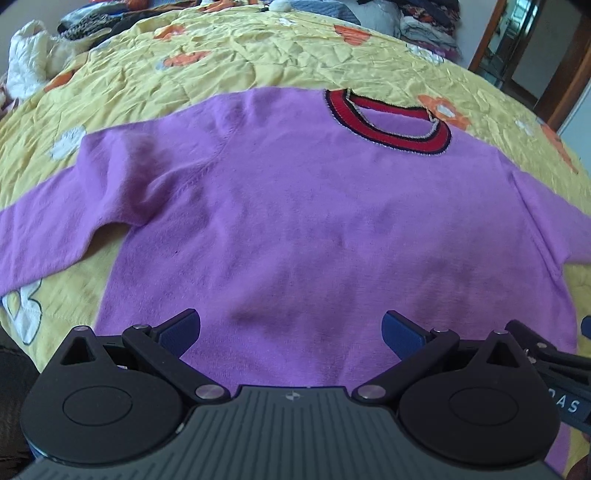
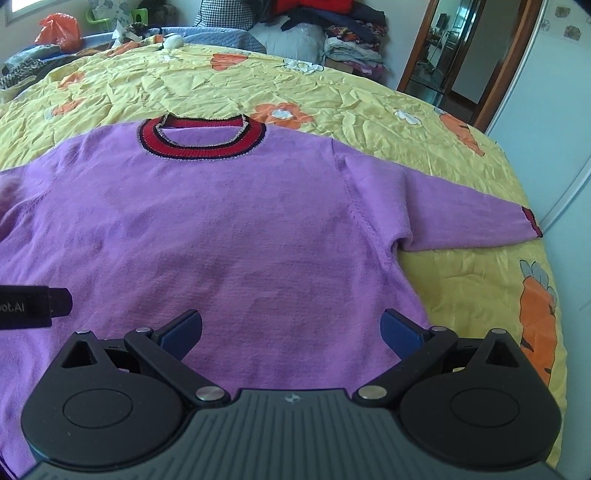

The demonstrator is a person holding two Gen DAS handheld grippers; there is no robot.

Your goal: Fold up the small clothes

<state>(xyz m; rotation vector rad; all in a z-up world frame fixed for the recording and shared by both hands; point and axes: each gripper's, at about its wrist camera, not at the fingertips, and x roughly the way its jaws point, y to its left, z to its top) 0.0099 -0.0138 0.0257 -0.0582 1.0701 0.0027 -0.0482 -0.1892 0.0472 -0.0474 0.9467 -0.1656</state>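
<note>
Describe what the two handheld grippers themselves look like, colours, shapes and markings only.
The left gripper and right gripper match: a ribbed grey body bearing a small emblem, two round black discs, black linkage arms with silver pins, and blue pads on the fingers. Each shows white lettering along its side in the other's camera. No cables or sleeves show.

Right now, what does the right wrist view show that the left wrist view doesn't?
Only the right wrist view shows the sweater's right sleeve laid out to its red cuff near the bed edge, an orange plastic bag at the far side, and carrot prints on the cover. Only the left wrist view shows the left sleeve stretching out of frame and a white quilted garment. Both show the purple sweater lying flat, its red collar, the yellow bed cover, and open fingers on the left gripper and right gripper.
</note>
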